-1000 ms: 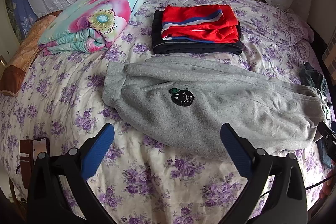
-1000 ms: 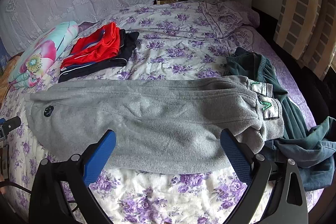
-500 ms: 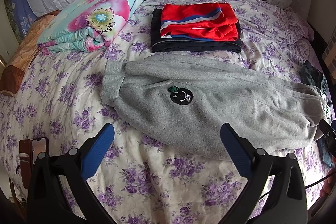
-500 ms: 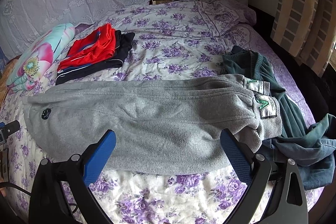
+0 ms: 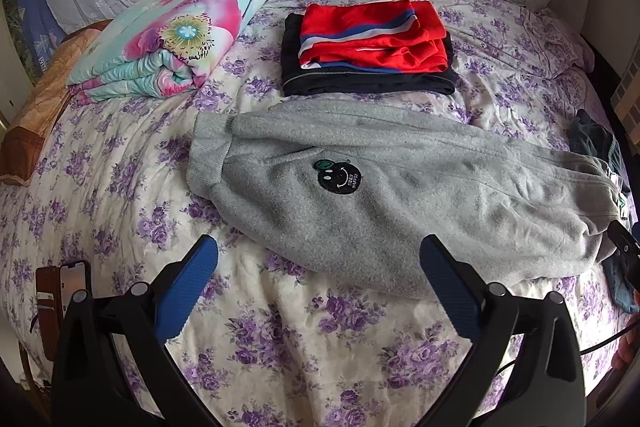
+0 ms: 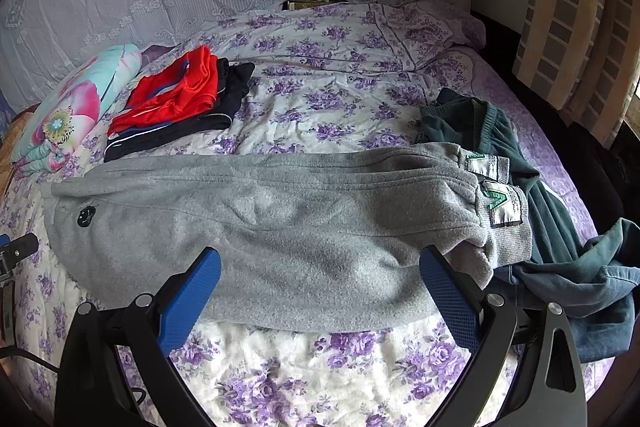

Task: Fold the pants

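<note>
Grey fleece pants (image 5: 400, 187) lie folded lengthwise across the bed, waistband at the left, cuffs at the right. A black smiley patch (image 5: 338, 177) shows near the waist. The pants also show in the right wrist view (image 6: 280, 227), with the white-labelled cuffs (image 6: 500, 203) at the right. My left gripper (image 5: 318, 263) is open and empty, hovering in front of the pants' near edge. My right gripper (image 6: 320, 271) is open and empty, over the near edge of the legs.
A folded red and dark clothes stack (image 5: 372, 47) lies behind the pants. A rolled floral quilt (image 5: 168, 35) lies at the back left. Dark green clothes (image 6: 540, 227) are heaped by the cuffs. A phone and wallet (image 5: 60, 291) rest at the bed's left edge.
Both grippers have drawn back slightly from the pants and stay open. The pants have not moved.
</note>
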`<action>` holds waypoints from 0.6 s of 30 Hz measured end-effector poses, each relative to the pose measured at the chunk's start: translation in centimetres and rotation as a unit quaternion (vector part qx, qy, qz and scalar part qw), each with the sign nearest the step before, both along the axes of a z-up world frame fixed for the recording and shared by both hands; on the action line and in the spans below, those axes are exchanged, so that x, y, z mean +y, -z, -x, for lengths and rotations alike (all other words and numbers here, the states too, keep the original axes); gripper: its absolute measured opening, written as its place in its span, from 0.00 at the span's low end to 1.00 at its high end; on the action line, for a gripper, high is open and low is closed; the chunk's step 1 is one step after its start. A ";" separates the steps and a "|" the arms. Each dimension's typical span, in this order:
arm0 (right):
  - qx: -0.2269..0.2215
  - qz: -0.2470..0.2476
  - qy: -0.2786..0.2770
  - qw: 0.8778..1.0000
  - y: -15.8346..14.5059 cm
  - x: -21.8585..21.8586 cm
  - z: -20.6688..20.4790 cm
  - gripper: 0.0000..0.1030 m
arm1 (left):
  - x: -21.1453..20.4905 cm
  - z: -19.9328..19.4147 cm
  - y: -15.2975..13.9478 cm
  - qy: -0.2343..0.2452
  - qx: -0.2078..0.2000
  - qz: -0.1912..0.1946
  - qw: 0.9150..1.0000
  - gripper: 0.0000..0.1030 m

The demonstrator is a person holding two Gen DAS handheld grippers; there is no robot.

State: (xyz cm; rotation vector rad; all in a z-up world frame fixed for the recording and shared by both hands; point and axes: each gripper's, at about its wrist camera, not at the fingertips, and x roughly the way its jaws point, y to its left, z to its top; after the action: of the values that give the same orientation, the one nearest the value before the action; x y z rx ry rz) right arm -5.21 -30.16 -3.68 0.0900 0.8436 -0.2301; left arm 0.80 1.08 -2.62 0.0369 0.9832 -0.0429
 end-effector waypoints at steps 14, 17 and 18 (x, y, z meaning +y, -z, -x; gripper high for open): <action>0.002 -0.001 0.000 1.000 0.3 -0.3 0.4 0.97 | -0.3 -0.1 0.2 0.003 0.007 -0.005 1.000 0.96; 0.005 -0.001 0.000 1.000 0.5 -0.2 0.4 0.97 | -0.2 -0.2 0.4 0.003 0.011 -0.005 1.000 0.96; 0.006 -0.001 0.000 1.000 0.6 -0.2 0.4 0.97 | -0.2 -0.2 0.5 0.002 0.013 -0.005 1.000 0.96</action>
State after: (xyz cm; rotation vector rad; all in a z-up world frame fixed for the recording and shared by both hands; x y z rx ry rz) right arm -5.56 -30.33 -4.26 0.0902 0.8558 -0.2296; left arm 1.02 0.92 -3.17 0.0483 1.0092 -0.0429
